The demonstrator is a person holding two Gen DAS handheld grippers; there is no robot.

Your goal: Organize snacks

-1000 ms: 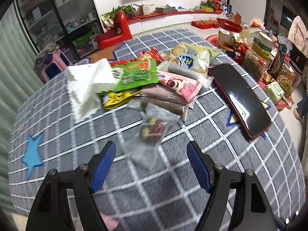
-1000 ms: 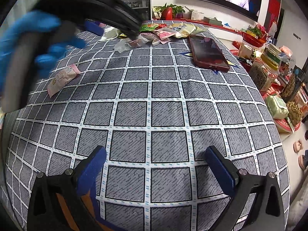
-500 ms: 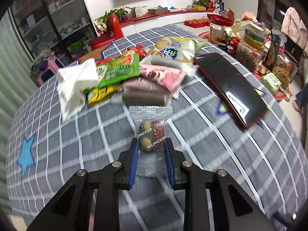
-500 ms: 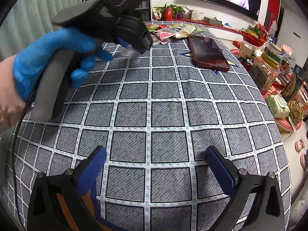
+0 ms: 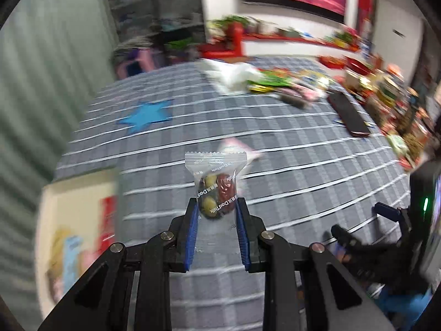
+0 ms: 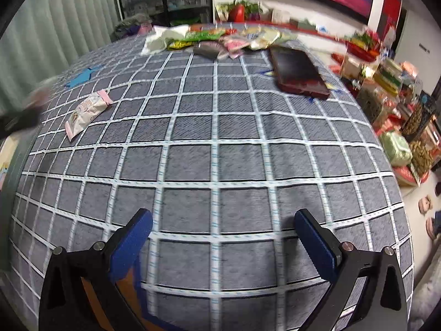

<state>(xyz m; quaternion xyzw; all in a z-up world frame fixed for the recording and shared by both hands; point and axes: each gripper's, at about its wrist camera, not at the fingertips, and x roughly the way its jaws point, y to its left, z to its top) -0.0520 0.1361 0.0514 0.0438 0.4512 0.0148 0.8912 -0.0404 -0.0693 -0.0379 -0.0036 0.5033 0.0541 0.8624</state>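
Left gripper: jaws clamped on clear snack packet, held above tablecloth, likely for sorting | Right gripper: jaws wide, nothing held, idle | Snack pile: far edge.

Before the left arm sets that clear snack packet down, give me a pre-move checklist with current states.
1. Grip: left gripper is shut on the clear snack packet, jaws pinching its lower half. Ok.
2. Packet clear of the tablecloth: it looks lifted, upright between the jaws. Ok.
3. Drop spot: a cream tray with packets in it shows at the left table edge, blurred; free room in it cannot tell.
4. Obstacle: the pink-white packet lies alone on the cloth, just beyond the held one. Ok, but mind it.
5. Right gripper: open, holding nothing, over bare cloth. Ok.
6. Image sharpness in the left wrist view: motion blur. Not ok.
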